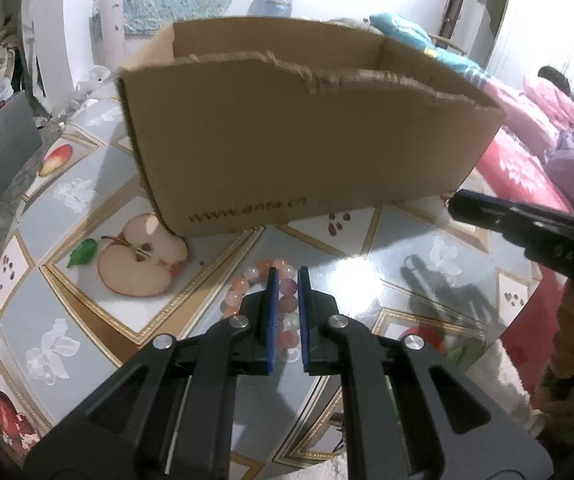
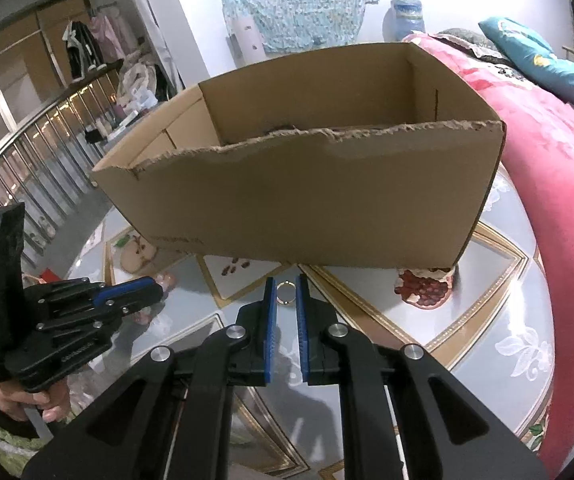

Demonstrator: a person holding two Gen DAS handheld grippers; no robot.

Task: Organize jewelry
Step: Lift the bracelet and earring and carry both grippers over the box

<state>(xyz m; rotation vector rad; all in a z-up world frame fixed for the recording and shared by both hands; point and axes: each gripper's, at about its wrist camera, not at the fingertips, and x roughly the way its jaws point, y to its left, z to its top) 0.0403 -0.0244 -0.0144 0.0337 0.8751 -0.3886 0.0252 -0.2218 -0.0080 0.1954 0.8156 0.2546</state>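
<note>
Left gripper (image 1: pixel 288 276), nearly closed and empty above bead bracelet (image 1: pixel 247 294) at frame centre, should spread, straddle one strand, then lift into cardboard box (image 1: pixel 307 148); right gripper (image 2: pixel 286 280) likewise closed, empty, above ring (image 2: pixel 285 293).

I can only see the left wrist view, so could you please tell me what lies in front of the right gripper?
Observer: A small gold ring lies on the table, showing between the right gripper's fingertips.
Operator: Thanks; what marks the spot?
Observer: A pomegranate picture at the box's near corner, right of the ring.
Operator: And my gripper?
Observer: The left gripper sits by pink beads, left of the ring.
</note>
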